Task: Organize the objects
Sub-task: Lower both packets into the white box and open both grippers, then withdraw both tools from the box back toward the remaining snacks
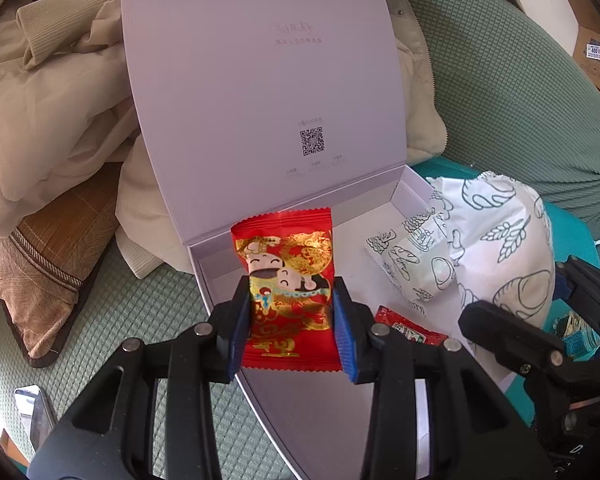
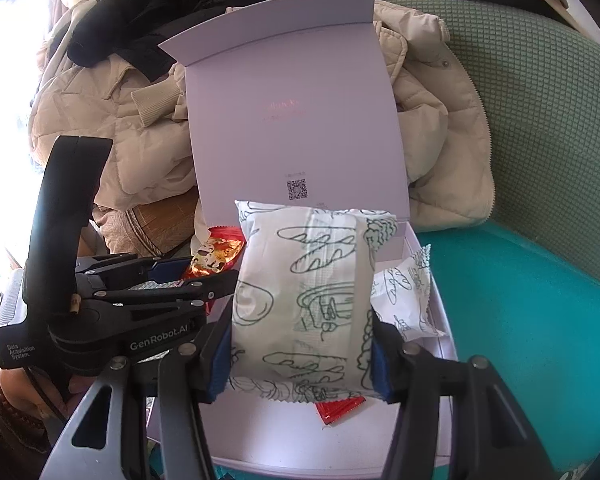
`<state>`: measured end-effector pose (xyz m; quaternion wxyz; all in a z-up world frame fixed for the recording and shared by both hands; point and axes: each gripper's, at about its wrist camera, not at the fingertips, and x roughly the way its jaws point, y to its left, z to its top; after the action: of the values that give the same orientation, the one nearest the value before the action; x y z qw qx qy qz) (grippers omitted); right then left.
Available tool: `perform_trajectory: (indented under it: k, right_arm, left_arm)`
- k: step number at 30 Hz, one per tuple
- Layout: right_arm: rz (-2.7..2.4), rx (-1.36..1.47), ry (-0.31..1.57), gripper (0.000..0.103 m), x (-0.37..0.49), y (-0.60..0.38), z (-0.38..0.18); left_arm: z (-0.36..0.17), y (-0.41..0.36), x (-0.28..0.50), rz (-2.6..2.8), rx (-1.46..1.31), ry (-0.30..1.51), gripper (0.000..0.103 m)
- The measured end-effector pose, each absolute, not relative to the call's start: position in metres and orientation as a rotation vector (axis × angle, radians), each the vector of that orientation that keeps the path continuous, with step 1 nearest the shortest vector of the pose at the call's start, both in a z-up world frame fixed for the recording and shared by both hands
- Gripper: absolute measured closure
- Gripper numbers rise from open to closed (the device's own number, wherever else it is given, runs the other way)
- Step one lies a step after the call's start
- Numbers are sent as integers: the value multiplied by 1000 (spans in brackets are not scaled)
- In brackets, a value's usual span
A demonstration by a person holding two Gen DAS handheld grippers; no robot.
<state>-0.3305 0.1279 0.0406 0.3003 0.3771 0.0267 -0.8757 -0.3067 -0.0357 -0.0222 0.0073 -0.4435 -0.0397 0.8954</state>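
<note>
- left claw (image 1: 292,320) grips a red snack packet (image 1: 288,280) printed with a gold cartoon figure, blue pads pressed against both its side edges, holding it upright above the open box (image 1: 300,420).
- right claw (image 2: 300,340) is clamped on a white bread-print packet (image 2: 304,300), pads squeezing its two sides, also held over the box; a hand (image 2: 28,396) on the left claw's grip shows at the lower left of the right wrist view.
- on the pale lilac box floor lie a small red sachet (image 1: 410,330), just below the right claw's load, and a second white bread-print packet (image 1: 416,264) toward the far right corner.
- the box lid (image 1: 260,80) stands raised behind, a qr code (image 1: 312,142) printed on its inner face.
- box rests on a green textured sofa (image 1: 500,80), with a teal cloth (image 2: 520,320) beside it on the right.
- a brown striped cushion (image 1: 48,272) sits to the left; a beige padded jacket (image 1: 60,100) is heaped behind the lid, dark clothing (image 2: 204,0) piled above it.
- a cardboard carton (image 1: 592,52) shows at far right.
</note>
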Motion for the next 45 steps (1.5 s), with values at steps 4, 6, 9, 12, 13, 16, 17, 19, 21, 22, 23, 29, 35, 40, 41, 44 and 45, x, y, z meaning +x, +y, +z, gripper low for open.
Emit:
perform_trajectory:
  k: [4,6,9,12,13,16,17,19,21,22,23,29,35,40,41,44,45]
  right_arm:
    - [-2319,1022,79,47,-333,127,34]
    - [-2312,1036,80,47,-335,127,30]
    - [-2313,1066,76,47,-339,125,23]
    - [-2319,1098,102,47,-343,122,14]
    - [-2317,1113,105,47,-345,121,11]
    - [-2309,1161,93,47,-351,121,1]
    - [-2310,1175,87,47,-352,122,-2]
    - [-2313,1191,82,46,-354,123,-4]
    - [-2320,1206,69,45,-357,124,-5]
    - [-2324,1217,61,45,-358,125,-6]
    - [-2327,1226,55,44,-360,125,-7]
    - [-2389,1254,86,32,-353,128,2]
    - [-2435,1245,99,31,-337,139,17]
    - [-2452,1255,135,31,-325,142,29]
    - [-2457,1251,137,31,-323,142,32]
    - [-2470,1236,146,31,-315,141,44]
    - [-2474,1227,151,31,-311,141,49]
  left_arm:
    - [-32,-32,-313,2749,-1414,-127,68]
    - [-39,-32,-316,2724,-1442,-139,68]
    - [-46,-33,-319,2712,-1481,-134,68]
    - [-52,-34,-320,2709,-1514,-117,68]
    - [-54,-34,-321,2705,-1523,-121,68]
    - [-58,-35,-322,2685,-1546,-138,68]
    - [-59,-35,-321,2686,-1545,-135,68]
    - [-57,-33,-320,2681,-1536,-135,67]
    - [-54,-30,-319,2672,-1535,-129,67]
    - [-52,-29,-318,2673,-1530,-124,67]
    - [-51,-28,-317,2676,-1522,-115,66]
    - [-38,-32,-310,2724,-1483,-102,43]
    - [-27,-36,-299,2730,-1463,-135,39]
    - [-11,-34,-286,2741,-1424,-123,38]
    - [-7,-35,-283,2745,-1413,-127,37]
    - [5,-38,-273,2757,-1395,-139,37]
    - [10,-39,-269,2762,-1389,-143,37]
